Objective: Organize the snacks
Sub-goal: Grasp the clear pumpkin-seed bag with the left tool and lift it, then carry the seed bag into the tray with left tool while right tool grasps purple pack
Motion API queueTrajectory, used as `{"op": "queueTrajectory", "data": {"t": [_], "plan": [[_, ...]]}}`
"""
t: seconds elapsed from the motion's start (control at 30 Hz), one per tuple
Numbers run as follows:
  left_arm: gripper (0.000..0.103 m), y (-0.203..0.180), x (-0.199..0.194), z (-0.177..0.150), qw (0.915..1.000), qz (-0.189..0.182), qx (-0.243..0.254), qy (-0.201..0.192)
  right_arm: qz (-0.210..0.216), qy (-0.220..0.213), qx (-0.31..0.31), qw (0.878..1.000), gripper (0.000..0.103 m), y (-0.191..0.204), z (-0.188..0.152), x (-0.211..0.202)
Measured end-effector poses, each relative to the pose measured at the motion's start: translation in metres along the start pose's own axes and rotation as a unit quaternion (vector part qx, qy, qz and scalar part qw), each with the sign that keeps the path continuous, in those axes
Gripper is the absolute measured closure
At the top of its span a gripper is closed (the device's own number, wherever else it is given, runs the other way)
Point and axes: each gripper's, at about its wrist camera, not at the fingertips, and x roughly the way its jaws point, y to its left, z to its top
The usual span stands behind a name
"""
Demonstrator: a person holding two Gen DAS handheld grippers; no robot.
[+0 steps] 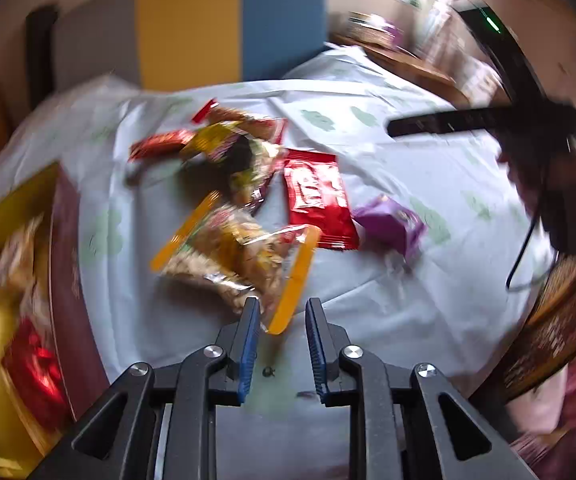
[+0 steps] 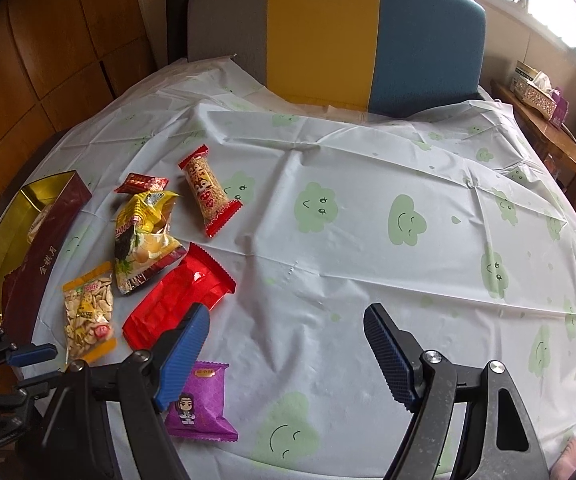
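1. Snacks are lying loose on the sheet-covered bed (image 2: 367,240), in the left half of the right wrist view; the open box (image 2: 48,248) is sitting at the left edge, some packets already showing inside it.
2. Judged step: taking the next packet for the box; the seed packet (image 1: 232,252) is lying just ahead of the left gripper (image 1: 280,304), its orange end seam nearest the tips.
3. Advice: the left gripper should be opening before descending, straddling that orange seam squarely, pinching the flat seal rather than the puffed middle, then lifting clear of the box wall before releasing; the film is looking slippery.
4. The left gripper's fingers (image 1: 248,344) are standing drawn in to a narrow gap, holding nothing and touching nothing; this view is blurring.
5. The right gripper (image 2: 286,312) is hovering with fingers (image 2: 184,356) spread wide and empty; the red packet (image 2: 176,300) and purple packet (image 2: 200,404) are lying beneath its left finger; contact cannot be told.
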Motion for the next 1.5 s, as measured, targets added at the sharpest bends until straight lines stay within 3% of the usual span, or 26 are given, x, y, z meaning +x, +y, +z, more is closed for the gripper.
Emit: {"op": "queueTrajectory", "data": {"t": [0.13,0.27,0.43,0.57,0.67,0.73,0.77,0.97,1.37,1.4,1.43,1.47,1.5], "plan": [[0.07,0.015,-0.001,0.004,0.9963,-0.022,-0.081,0.016,-0.001,0.0,-0.004,1.0,0.023,0.002,0.0,0.0],[0.061,0.033,0.008,0.013,0.9846,-0.03,-0.169,0.033,0.001,0.0,-0.001,1.0,0.023,0.001,0.0,-0.001],[0.059,0.041,0.025,0.027,0.9755,-0.011,-0.212,0.056,0.01,-0.002,-0.001,1.0,0.023,0.002,0.001,-0.003],[0.048,0.043,0.036,0.037,0.9688,-0.01,-0.239,0.064,0.019,0.002,0.0,1.0,0.023,0.003,0.0,-0.002],[0.041,0.044,0.042,0.045,0.9661,-0.009,-0.249,0.069,0.033,0.009,-0.003,0.999,0.023,0.005,-0.001,0.0],[0.04,0.044,0.046,0.051,0.9655,-0.003,-0.251,0.07,0.046,0.017,-0.006,0.999,0.021,0.008,-0.002,0.002],[0.04,0.044,0.047,0.053,0.9657,-0.001,-0.25,0.072,0.06,0.029,-0.01,0.998,0.015,0.01,-0.004,0.005],[0.04,0.044,0.059,0.061,0.9658,0.016,-0.243,0.089,0.111,0.071,-0.06,0.989,0.009,0.037,-0.015,0.013],[0.04,0.04,0.071,0.066,0.9733,0.032,-0.209,0.09,0.1,0.128,-0.116,0.98,0.009,0.057,-0.034,0.029],[0.044,0.04,0.071,0.065,0.9751,0.033,-0.202,0.085,0.095,0.135,-0.126,0.978,0.012,0.06,-0.037,0.032],[0.045,0.038,0.069,0.064,0.9783,0.038,-0.189,0.077,0.087,0.138,-0.137,0.977,0.034,0.062,-0.038,0.034],[0.049,0.034,0.067,0.062,0.9806,0.039,-0.179,0.07,0.078,0.144,-0.142,0.976,0.065,0.063,-0.04,0.037],[0.053,0.033,0.065,0.06,0.9828,0.039,-0.169,0.062,0.076,0.144,-0.143,0.976,0.062,0.062,-0.041,0.038]]}}
